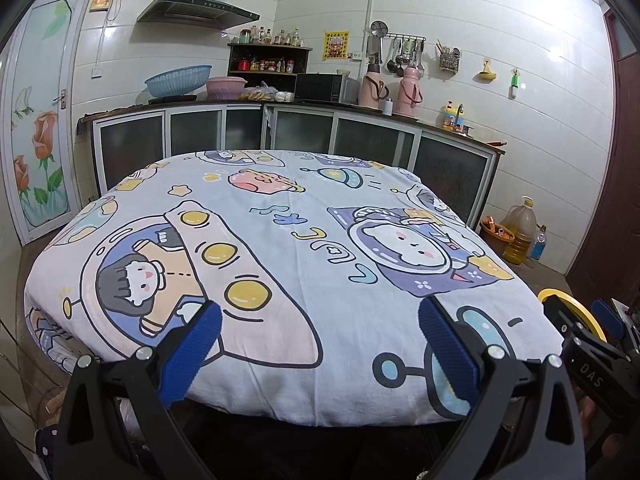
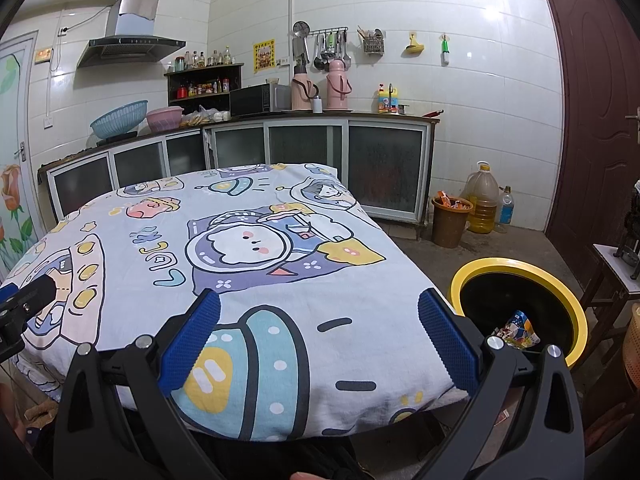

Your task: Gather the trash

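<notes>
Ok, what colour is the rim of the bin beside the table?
Yellow rim around a black inside; the right wrist view shows it best.

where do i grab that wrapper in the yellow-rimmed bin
Pinch the crumpled upper edge of the wrapper, coming straight down through the open mouth of the bin. It lies deep inside against the near wall, so the sides are blocked.

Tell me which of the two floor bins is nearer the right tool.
The yellow-rimmed bin, right beside the table and the right tool; the brown bucket stands farther back by the cabinets.
</notes>
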The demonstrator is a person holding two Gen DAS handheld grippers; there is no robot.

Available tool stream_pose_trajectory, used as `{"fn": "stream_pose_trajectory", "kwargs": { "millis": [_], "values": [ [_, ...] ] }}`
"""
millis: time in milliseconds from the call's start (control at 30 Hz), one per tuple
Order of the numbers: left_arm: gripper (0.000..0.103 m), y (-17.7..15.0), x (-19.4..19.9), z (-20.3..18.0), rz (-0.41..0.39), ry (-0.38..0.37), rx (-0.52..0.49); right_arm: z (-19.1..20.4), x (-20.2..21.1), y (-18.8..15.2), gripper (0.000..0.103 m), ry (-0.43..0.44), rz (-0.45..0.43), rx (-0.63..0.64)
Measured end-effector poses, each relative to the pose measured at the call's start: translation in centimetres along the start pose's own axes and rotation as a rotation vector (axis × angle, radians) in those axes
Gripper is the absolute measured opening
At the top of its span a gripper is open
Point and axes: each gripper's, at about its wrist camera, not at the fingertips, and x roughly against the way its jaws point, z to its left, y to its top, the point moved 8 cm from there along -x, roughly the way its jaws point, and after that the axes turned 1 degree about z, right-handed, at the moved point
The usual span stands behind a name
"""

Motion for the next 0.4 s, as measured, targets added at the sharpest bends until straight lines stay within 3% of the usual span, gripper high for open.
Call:
{"fn": "stream_pose_trajectory", "kwargs": {
  "millis": [400],
  "values": [
    [0.095, -0.08, 0.01, -0.02, 0.010, -0.005, 0.009, 0.08, -0.04, -0.27, 0.095, 0.002, 0.003, 0.002]
  ]
}}
